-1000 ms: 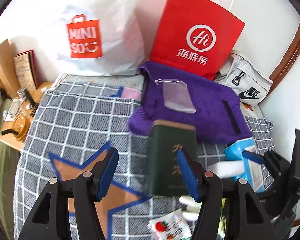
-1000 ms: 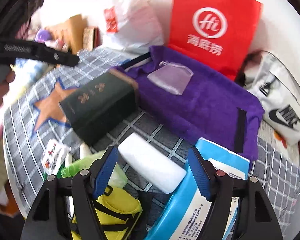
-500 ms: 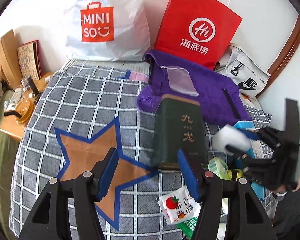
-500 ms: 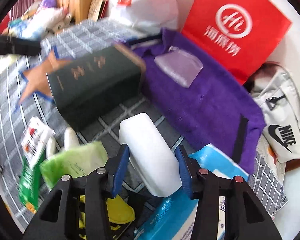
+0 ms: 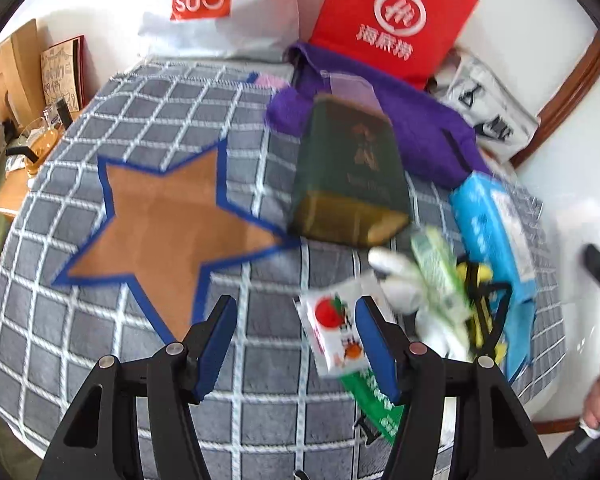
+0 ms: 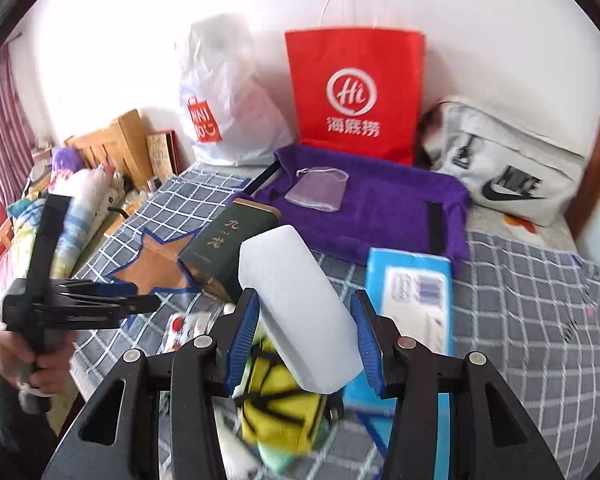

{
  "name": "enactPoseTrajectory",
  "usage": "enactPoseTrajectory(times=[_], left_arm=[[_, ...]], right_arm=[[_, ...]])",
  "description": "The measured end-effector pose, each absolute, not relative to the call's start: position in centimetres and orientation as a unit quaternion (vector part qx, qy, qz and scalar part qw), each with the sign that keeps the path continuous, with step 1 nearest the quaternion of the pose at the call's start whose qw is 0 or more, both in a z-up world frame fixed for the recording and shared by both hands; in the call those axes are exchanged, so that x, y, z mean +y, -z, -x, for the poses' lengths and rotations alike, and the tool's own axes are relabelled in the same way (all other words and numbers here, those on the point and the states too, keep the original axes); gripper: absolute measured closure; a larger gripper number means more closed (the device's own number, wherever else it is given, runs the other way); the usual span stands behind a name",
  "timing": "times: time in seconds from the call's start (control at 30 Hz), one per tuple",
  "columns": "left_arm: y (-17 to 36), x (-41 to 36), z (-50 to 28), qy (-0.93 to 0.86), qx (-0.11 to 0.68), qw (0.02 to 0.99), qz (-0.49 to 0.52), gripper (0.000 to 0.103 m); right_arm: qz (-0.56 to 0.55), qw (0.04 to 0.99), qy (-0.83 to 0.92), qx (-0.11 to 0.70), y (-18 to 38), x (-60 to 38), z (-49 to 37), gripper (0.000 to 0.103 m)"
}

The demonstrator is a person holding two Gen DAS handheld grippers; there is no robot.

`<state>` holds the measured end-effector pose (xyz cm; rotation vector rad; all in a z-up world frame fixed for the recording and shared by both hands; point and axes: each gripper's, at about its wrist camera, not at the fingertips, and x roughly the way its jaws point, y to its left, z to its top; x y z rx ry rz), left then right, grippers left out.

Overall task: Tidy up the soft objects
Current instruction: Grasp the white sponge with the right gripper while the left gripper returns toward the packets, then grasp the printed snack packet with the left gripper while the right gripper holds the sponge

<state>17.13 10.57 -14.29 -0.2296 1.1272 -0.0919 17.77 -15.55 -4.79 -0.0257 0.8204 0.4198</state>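
Note:
My right gripper [image 6: 304, 330] is shut on a white foam block [image 6: 296, 304] and holds it lifted above the bed. My left gripper [image 5: 294, 344] is open and empty, low over the checked blanket [image 5: 140, 112], beside a snack packet with a tomato print [image 5: 334, 332]. A purple towel [image 6: 384, 204] with a small mesh pouch [image 6: 318, 188] on it lies at the back. A yellow pouch [image 6: 280, 396] lies under the right gripper. A white plush [image 5: 404, 296] and a green packet [image 5: 436, 268] lie right of the left gripper.
A dark green book [image 5: 352, 172] lies mid-bed, also in the right wrist view [image 6: 228, 248]. A blue tissue pack [image 6: 410, 300], a red paper bag [image 6: 356, 92], a white Miniso bag [image 6: 224, 112] and a Nike bag [image 6: 508, 164] line the wall. A wooden side table [image 5: 20, 184] stands left.
My right gripper has lifted the white foam block up off the bed. My left gripper has pulled back toward the near edge; the book now lies farther ahead of it.

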Motion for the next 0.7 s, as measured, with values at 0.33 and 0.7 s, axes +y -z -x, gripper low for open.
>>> enactPoseTrajectory(times=[0.33, 0.7], left_arm=[[17.2, 7.4, -16.5, 0.052, 0.547, 0.825, 0.132, 0.040], [17.4, 4.8, -17.2, 0.010, 0.536, 0.840, 0.085, 0.035]], right_arm=[[0.017, 0.909, -0.114, 0.400, 7.4, -22.1, -9.2, 0.056], [0.021, 0.886, -0.070, 0.457, 14.7, -23.7, -9.2, 0.053]])
